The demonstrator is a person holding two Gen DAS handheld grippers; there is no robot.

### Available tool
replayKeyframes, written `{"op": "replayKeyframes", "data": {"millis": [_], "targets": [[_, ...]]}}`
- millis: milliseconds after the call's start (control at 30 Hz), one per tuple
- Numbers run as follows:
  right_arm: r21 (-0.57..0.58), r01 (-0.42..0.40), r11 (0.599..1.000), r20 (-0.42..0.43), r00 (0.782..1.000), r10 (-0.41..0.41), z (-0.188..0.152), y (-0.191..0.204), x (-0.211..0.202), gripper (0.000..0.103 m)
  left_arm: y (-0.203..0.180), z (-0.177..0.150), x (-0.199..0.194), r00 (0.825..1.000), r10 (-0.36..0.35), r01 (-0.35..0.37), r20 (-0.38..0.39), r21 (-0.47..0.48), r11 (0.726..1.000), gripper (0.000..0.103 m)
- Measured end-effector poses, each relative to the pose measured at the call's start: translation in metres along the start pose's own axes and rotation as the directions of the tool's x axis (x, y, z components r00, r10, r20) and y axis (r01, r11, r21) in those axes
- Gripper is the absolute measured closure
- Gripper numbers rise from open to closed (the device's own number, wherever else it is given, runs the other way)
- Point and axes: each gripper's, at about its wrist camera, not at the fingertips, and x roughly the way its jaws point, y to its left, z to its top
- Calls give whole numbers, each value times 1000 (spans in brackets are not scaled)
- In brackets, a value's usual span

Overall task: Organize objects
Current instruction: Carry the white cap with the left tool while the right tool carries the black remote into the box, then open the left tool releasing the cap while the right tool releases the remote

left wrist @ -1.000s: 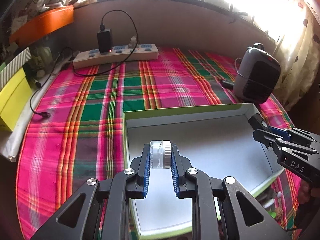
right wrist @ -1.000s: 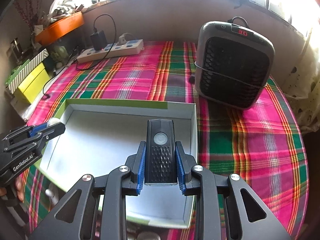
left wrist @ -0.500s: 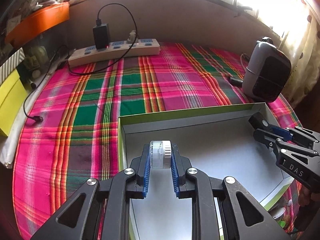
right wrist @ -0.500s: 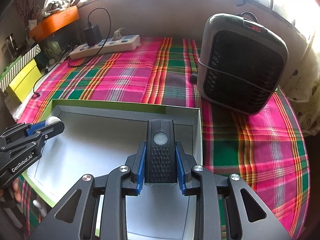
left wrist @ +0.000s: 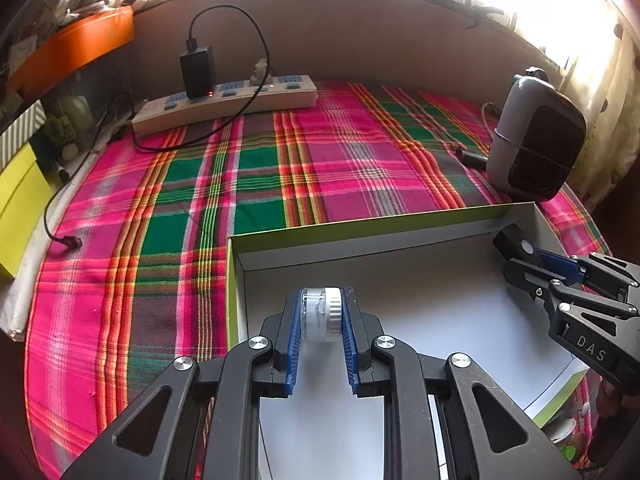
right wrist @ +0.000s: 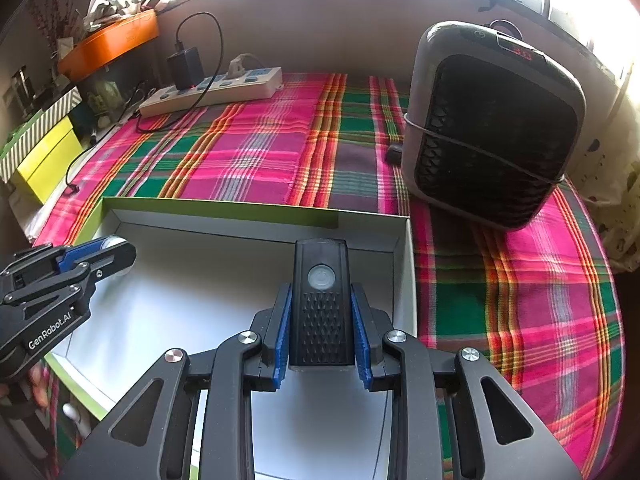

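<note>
At about nine o'clock of the scene, a power strip (left wrist: 224, 102) with a black charger (left wrist: 196, 70) lies on the plaid-covered surface (left wrist: 320, 160), well apart from the work. The left claw (left wrist: 320, 316) is closed on a small clear jar with a white cap (left wrist: 322, 314), pinched flat between its blue pads over the left part of the shallow white box (left wrist: 360, 228), apparently so it can be set down inside. Toward three o'clock, the right claw (right wrist: 322, 320) is clamped on a black bike light (right wrist: 322, 300), held lengthwise, button up, over the box's right part near its wall (right wrist: 404, 264). Beyond, at one o'clock, a grey heater (right wrist: 492, 120) stands on the cloth.
</note>
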Motion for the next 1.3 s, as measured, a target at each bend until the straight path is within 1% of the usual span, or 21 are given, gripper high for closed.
{"op": "replayKeyframes", "data": {"millis": [133,333,633,667,800,1033,1300], "targets": [[-7,10,1000,-2,1000,-10,-1,3,0,75,-1,0,0,1000,-3,3,0,3,1000,83],[-1,8,1000,-2,1000,-8,0,3,0,75,-3,0,0,1000,-10,10,-3,8,1000,77],[6,4,1000,3,1000,-4,0,3,-1,74,-4,0,0,1000,-16,16,-5,4,1000,72],[8,3,1000,4,1000,-3,0,3,-1,73,-4,0,-1,1000,-18,18,-5,3,1000,71],[8,2,1000,16,1000,-2,0,4,-4,64,-5,-1,-3,1000,-17,17,-2,2,1000,68],[24,-3,1000,27,1000,3,-1,3,-11,64,-4,-2,-11,1000,-16,16,11,-9,1000,67],[34,-13,999,65,998,10,-5,5,-32,63,-2,-8,-38,998,-31,32,53,-16,999,67]]}}
